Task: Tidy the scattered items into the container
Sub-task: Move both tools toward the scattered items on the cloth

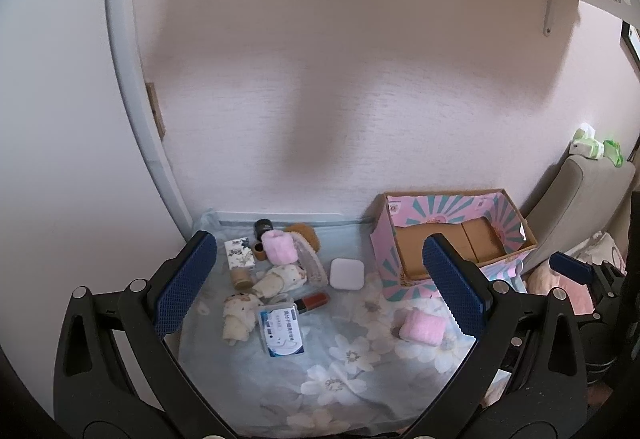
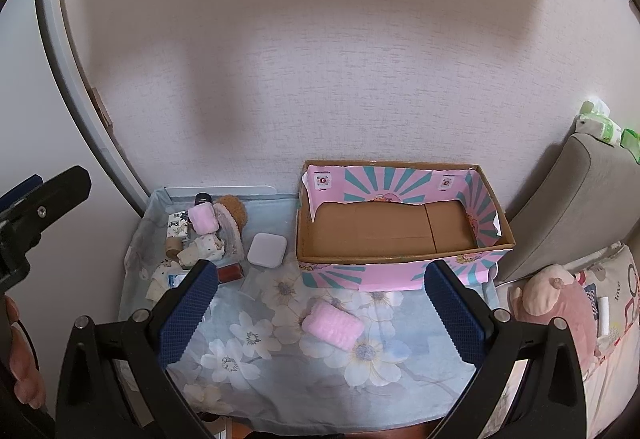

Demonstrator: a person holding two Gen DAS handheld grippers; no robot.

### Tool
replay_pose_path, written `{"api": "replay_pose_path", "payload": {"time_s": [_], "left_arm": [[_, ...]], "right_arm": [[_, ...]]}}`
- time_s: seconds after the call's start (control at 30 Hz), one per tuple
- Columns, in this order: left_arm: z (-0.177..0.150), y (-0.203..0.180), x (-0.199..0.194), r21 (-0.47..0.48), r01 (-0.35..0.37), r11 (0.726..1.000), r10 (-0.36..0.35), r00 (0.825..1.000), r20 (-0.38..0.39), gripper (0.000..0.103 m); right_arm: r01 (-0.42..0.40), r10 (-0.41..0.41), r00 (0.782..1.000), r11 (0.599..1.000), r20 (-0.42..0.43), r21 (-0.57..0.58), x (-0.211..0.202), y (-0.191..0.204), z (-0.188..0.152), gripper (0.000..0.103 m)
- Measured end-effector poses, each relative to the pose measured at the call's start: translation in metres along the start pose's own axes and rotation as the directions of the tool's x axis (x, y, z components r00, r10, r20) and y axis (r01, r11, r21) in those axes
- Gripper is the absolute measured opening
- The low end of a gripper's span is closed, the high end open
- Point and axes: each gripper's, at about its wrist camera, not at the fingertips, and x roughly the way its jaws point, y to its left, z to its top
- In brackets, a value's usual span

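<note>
An open pink and teal cardboard box (image 2: 404, 275) stands against the wall at the right, empty inside; it also shows in the left wrist view (image 1: 390, 267). A pink fluffy roll (image 2: 333, 324) lies alone in front of it, also in the left wrist view (image 1: 424, 326). At the left lie a white square case (image 2: 267, 250), a second pink roll (image 1: 280, 248), rolled patterned cloths (image 1: 240, 315), a blue-and-white packet (image 1: 281, 330), a red lipstick (image 1: 314, 302) and small jars. My left gripper (image 1: 320, 291) and right gripper (image 2: 322, 307) are open and empty, above the cloth.
A floral blue cloth (image 2: 320, 379) covers the table, which ends at the wall behind. A grey cushion (image 2: 568, 207) and a pink plush toy (image 2: 556, 303) sit to the right. A white door frame (image 2: 80, 79) runs along the left.
</note>
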Motion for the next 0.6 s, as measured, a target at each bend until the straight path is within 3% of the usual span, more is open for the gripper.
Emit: {"api": "replay_pose_path", "payload": {"time_s": [0.6], "left_arm": [[-0.0015,0.0051,0.0014,-0.011,-0.001,1.000,0.001,1.000,-0.004,0.103]], "right_arm": [[-0.010,0.010,1.000,1.000,0.001,-0.013,0.0002,0.0033,0.0009,0.103]]}}
